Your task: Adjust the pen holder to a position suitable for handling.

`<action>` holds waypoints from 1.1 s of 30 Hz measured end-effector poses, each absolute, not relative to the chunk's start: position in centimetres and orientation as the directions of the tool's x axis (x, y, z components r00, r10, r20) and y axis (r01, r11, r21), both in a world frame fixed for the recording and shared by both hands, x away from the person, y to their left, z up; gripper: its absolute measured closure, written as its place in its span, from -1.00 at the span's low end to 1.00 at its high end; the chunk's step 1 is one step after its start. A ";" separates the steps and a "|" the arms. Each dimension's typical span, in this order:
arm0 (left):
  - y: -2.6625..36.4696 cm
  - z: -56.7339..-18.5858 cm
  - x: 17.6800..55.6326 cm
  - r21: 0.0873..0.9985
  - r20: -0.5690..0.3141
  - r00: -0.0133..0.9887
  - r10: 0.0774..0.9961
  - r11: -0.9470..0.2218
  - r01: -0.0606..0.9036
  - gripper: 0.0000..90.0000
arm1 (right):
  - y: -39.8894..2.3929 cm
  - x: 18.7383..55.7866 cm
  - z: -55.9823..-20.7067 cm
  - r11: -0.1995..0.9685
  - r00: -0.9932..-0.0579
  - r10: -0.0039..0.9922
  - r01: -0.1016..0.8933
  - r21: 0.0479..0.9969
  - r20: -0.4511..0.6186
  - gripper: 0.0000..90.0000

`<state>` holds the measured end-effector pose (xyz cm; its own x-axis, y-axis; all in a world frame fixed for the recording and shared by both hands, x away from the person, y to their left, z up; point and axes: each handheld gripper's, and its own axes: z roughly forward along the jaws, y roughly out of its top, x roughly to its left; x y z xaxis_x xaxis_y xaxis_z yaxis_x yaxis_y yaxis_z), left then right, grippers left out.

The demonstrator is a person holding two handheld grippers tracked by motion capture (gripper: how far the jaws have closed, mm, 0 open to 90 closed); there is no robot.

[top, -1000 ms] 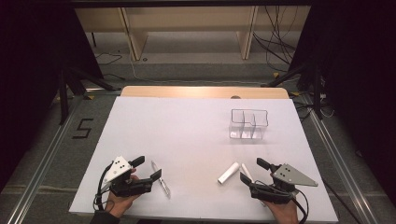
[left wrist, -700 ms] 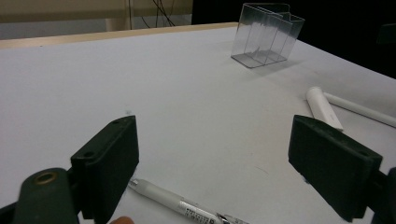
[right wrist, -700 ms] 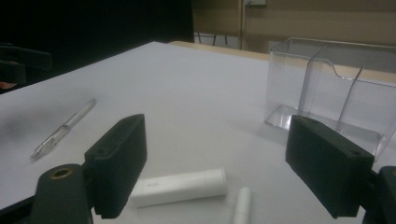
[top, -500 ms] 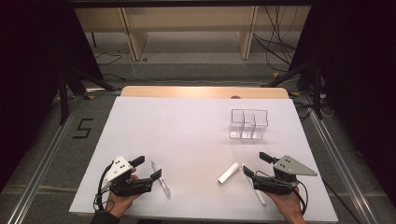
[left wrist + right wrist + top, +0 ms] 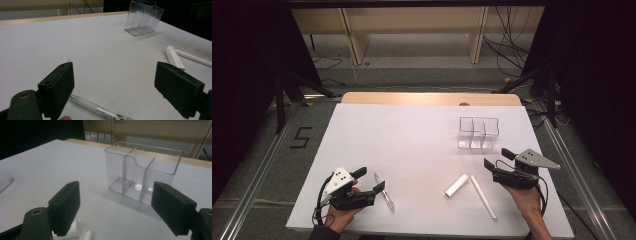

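right gripper (image 5: 495, 159) is empty with jaws spread wide; they've just been closing a touch, nothing between them. it hangs at the table's right edge, nose toward the clear organizer (image 5: 478, 133), which in the right gripper view (image 5: 142, 176) sits framed between the two black jaws but apart from them. just below and to its left lie the short white tube (image 5: 457, 185) and the long white stick (image 5: 482, 196), near each other, ends almost meeting. left gripper (image 5: 368, 180) also spread wide and empty, parked at the near left with the pen (image 5: 384, 191) lying just beside its right jaw; in the left gripper view the pen (image 5: 100, 110) lies flat on the table below and between the jaws, not pinched. handling guess: organizer is thin rigid clear plastic, light, slick, three compartments, upright; likely to skid on the white table (image 5: 412, 135) or tip if nudged high. best hold looks like an outer wall or a divider near the rim, modest squeeze. tube and stick are light, stiff, round, so prone to roll; take them mid-length, jaws across the axis. pen same, barrel middle.
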<state>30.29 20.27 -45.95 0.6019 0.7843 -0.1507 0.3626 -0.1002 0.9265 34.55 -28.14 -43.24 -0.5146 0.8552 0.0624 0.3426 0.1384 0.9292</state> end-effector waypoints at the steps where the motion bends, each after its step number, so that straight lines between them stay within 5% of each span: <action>1: 20.3 -46.0 30.3 0.926 -0.151 0.602 0.784 -0.100 0.363 -0.64 | -28.3 34.8 -43.1 0.136 -0.508 0.859 0.345 0.929 0.063 -0.46; 21: 20.4 -46.0 30.3 0.925 -0.156 0.598 0.786 -0.096 0.367 -0.64 | -30.0 40.1 -39.7 0.110 -0.396 0.917 0.366 0.924 0.048 -0.42; 33: 20.4 -46.1 30.5 0.924 -0.164 0.594 0.788 -0.089 0.372 -0.64 | -31.6 42.1 -41.0 0.089 -0.363 0.929 0.405 0.910 0.071 -0.09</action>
<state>30.51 20.40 -46.09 0.5941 0.7876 -0.1635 0.3725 -0.0892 0.9238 42.08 -31.60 -40.98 -0.3631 0.9290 0.0710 0.4049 0.0887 0.9101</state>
